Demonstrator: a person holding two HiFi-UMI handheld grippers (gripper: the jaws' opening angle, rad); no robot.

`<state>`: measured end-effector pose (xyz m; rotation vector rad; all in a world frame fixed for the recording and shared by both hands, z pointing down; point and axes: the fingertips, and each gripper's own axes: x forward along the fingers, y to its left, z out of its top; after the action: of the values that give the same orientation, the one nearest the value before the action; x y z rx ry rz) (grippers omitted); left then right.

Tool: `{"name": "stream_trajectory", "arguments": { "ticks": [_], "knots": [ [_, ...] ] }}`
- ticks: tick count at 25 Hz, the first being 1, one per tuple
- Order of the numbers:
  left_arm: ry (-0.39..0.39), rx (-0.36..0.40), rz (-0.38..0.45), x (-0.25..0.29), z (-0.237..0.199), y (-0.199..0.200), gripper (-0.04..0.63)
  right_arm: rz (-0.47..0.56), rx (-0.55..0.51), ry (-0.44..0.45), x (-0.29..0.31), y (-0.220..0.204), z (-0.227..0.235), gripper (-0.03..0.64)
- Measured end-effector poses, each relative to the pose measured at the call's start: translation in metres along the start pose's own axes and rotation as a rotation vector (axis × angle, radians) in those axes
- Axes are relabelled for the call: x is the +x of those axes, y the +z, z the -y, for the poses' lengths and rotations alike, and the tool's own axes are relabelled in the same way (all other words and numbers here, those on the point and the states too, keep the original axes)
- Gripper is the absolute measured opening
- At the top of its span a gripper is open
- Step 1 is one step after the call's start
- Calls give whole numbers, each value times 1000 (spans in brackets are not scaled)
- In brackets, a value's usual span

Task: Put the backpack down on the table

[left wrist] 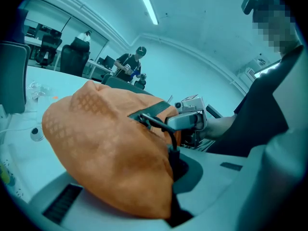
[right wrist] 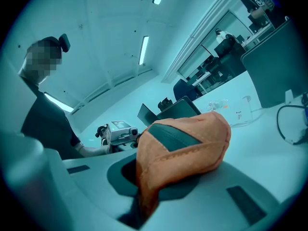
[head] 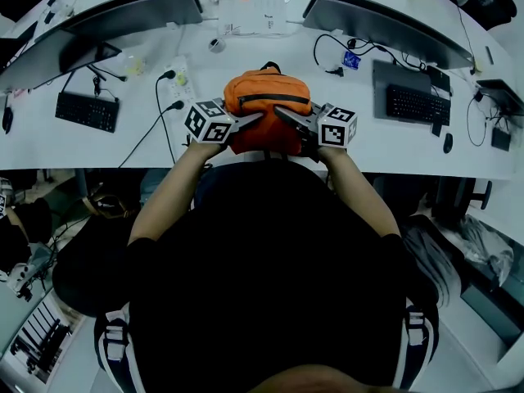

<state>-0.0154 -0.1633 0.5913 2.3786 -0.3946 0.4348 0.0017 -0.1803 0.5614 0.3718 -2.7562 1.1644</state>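
An orange backpack [head: 267,105] with dark trim and a black top loop is over the near edge of the white table [head: 98,150]; I cannot tell whether it rests on it. My left gripper [head: 248,122] is shut on the backpack's left side, where orange fabric [left wrist: 110,148] is pinched between the jaws. My right gripper [head: 286,115] is shut on its right side, with a fold of fabric [right wrist: 178,153] clamped in its jaws. Each gripper view shows the other gripper across the bag.
Two monitors [head: 131,15] [head: 385,27] stand at the back of the table. Keyboards [head: 87,110] [head: 417,103], a power strip [head: 181,81], cables and a mouse [head: 447,142] lie to either side. Clear plastic items [head: 262,11] sit behind the bag. Other people stand by distant desks [left wrist: 131,64].
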Motion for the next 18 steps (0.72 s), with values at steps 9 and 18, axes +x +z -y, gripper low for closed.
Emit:
{"name": "stream_trajectory", "arguments": {
  "ticks": [9, 18],
  "knots": [
    [26, 1, -54, 11, -13, -14, 54, -34, 20, -17, 3, -15, 20, 49],
    [30, -21, -88, 21, -29, -24, 54, -47, 68, -46, 9, -25, 40, 49]
  ]
}}
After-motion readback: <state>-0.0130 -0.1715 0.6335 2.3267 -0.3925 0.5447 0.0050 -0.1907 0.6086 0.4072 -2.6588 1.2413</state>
